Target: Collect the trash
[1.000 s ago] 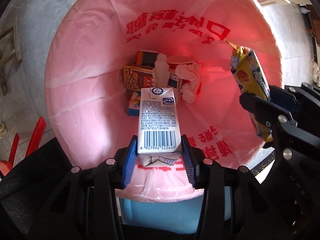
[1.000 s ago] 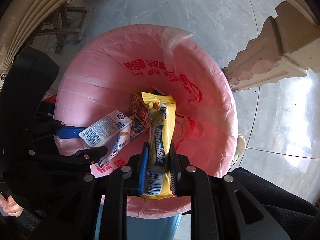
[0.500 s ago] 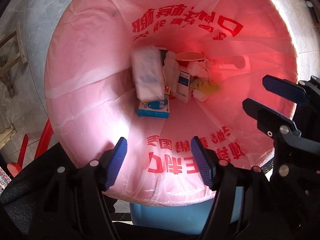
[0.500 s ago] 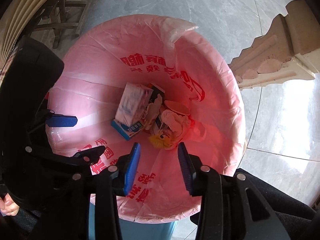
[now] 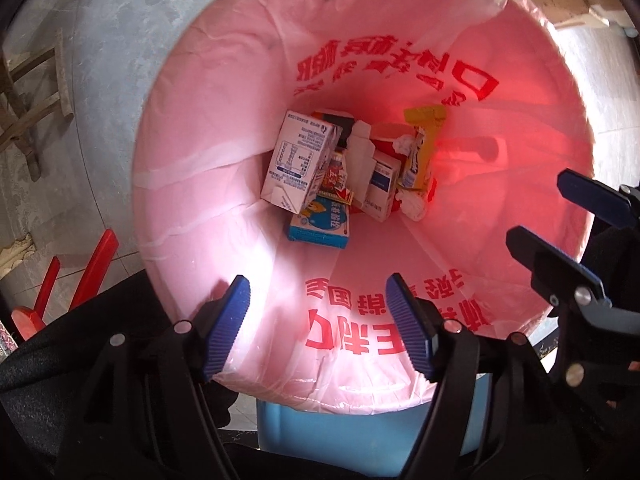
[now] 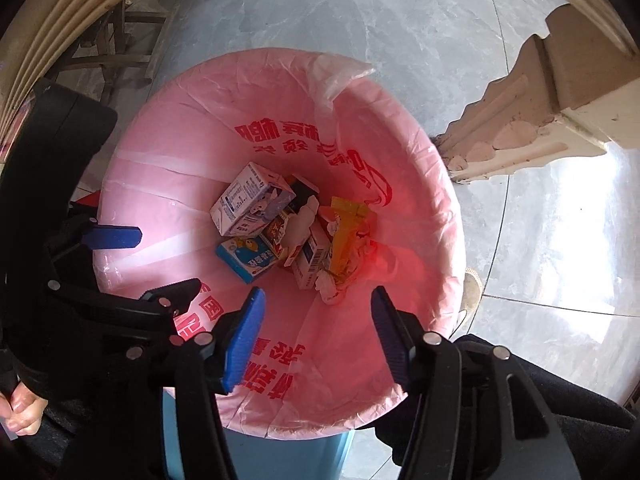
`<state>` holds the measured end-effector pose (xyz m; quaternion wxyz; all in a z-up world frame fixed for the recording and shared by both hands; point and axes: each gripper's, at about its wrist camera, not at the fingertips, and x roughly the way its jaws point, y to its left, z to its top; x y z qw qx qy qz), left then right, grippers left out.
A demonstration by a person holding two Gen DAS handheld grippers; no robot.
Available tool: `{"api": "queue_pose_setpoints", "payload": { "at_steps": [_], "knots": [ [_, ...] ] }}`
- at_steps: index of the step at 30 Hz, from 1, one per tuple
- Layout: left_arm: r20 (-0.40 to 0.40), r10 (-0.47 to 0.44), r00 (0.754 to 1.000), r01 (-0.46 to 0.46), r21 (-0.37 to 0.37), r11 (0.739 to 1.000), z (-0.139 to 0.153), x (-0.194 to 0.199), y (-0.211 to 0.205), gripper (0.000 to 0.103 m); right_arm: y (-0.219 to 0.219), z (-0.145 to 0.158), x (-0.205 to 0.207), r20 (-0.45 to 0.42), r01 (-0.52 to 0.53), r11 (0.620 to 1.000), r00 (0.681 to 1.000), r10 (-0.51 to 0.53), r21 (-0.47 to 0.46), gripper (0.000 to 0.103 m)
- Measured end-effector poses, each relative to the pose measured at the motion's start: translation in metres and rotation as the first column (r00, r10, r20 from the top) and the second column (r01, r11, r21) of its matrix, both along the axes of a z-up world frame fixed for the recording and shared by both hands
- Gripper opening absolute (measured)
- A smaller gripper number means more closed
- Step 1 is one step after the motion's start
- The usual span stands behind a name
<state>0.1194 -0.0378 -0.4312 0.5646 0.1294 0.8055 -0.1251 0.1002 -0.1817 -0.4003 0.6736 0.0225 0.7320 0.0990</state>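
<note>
Over the pink-lined bin [image 5: 224,128], both tongs, left [image 5: 318,326] and right [image 6: 318,338], have just been opening, empty; milk carton [image 5: 300,168] and yellow wrapper [image 5: 418,148] lie inside.

A home, judging by polished marble floor tiles [image 6: 400,20], a carved furniture leg [image 6: 540,120] and wooden stool [image 6: 116,52].

Thin glossy plastic liner [image 5: 224,128] (crinkled), printed cardboard carton [image 5: 298,168], polished marbled stone floor [image 6: 400,20].

A milk carton [image 5: 298,168] lies atop other boxes at the bottom of a lined bin [image 5: 224,128], a snack wrapper [image 5: 418,148] to its right.
</note>
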Motion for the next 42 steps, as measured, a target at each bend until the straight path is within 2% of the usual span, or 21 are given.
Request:
{"api": "queue_pose_setpoints", "payload": {
  "at_steps": [6, 14, 17, 21, 25, 28, 31, 33, 38, 42],
  "knots": [
    [0.062, 0.039, 0.997, -0.040, 0.010, 0.999, 0.020, -0.002, 0.003, 0.069, -0.006, 0.015, -0.006, 0.039, 0.038, 0.999, 0.999, -0.038, 0.001, 0.068],
    [0.163, 0.099, 0.982, -0.109, 0.055, 0.992, 0.044, -0.017, 0.002, 0.069, -0.006, 0.041, -0.022, 0.112, 0.065, 0.997, 0.992, -0.059, -0.045, 0.068],
    [0.218, 0.141, 0.966, -0.153, 0.043, 0.987, 0.060, -0.022, 0.003, 0.069, -0.010, 0.053, -0.030, 0.147, 0.100, 0.995, 0.985, -0.095, -0.028, 0.068],
    [0.304, 0.194, 0.933, -0.206, 0.006, 0.979, 0.088, -0.031, 0.006, 0.069, -0.015, 0.075, -0.041, 0.211, 0.147, 0.989, 0.967, -0.145, 0.004, 0.069],
    [0.359, 0.266, 0.895, -0.260, -0.065, 0.963, 0.118, -0.041, 0.011, 0.069, -0.018, 0.106, -0.053, 0.311, 0.178, 0.984, 0.935, -0.171, 0.003, 0.077],
    [0.413, 0.285, 0.865, -0.273, -0.089, 0.958, 0.140, -0.050, 0.012, 0.069, -0.017, 0.131, -0.063, 0.392, 0.183, 0.983, 0.906, -0.159, -0.025, 0.080],
    [0.482, 0.293, 0.826, -0.272, -0.116, 0.955, 0.165, -0.059, 0.011, 0.069, -0.012, 0.158, -0.074, 0.482, 0.182, 0.981, 0.867, -0.125, -0.073, 0.080],
    [0.543, 0.291, 0.788, -0.267, -0.124, 0.956, 0.186, -0.065, 0.010, 0.069, -0.008, 0.180, -0.083, 0.551, 0.182, 0.977, 0.830, -0.092, -0.111, 0.080],
    [0.699, 0.307, 0.646, -0.266, -0.170, 0.949, 0.254, -0.081, 0.013, 0.069, 0.001, 0.245, -0.105, 0.718, 0.201, 0.967, 0.695, -0.027, -0.158, 0.080],
    [0.781, 0.327, 0.532, -0.271, -0.209, 0.940, 0.302, -0.095, 0.019, 0.074, 0.000, 0.286, -0.123, 0.793, 0.209, 0.972, 0.607, -0.042, -0.109, 0.089]
  ]
}}
